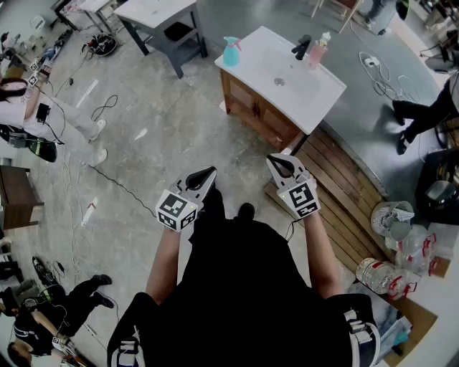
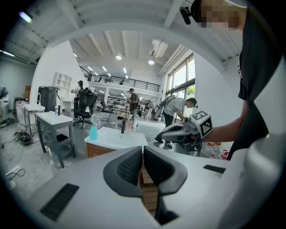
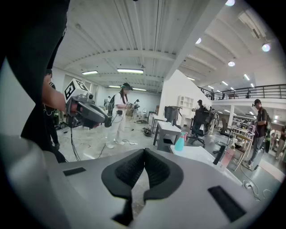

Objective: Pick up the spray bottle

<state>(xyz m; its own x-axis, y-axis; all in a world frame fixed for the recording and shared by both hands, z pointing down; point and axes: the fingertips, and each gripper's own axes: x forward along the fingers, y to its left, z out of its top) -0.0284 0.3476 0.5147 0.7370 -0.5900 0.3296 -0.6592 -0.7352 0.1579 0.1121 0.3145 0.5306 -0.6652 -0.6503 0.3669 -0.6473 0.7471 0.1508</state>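
The teal spray bottle [image 1: 231, 51] stands upright on the left corner of a white-topped wooden vanity [image 1: 252, 63], well ahead of both grippers. It also shows in the left gripper view as the spray bottle [image 2: 93, 132], and in the right gripper view as the spray bottle [image 3: 179, 143]. My left gripper [image 1: 209, 174] and right gripper [image 1: 275, 163] are held side by side in front of the person's body, far short of the vanity. The left gripper [image 2: 142, 154] has its jaws together with nothing between them. So does the right gripper [image 3: 144, 155].
A black faucet [image 1: 301, 47] and a pink bottle [image 1: 318, 50] stand at the vanity's back edge. A wooden pallet [image 1: 337, 179] lies to its right, with plastic bottles [image 1: 387, 276] beyond. A grey table [image 1: 161, 18] stands far left. Cables [image 1: 107, 107] trail over the floor, and people stand around.
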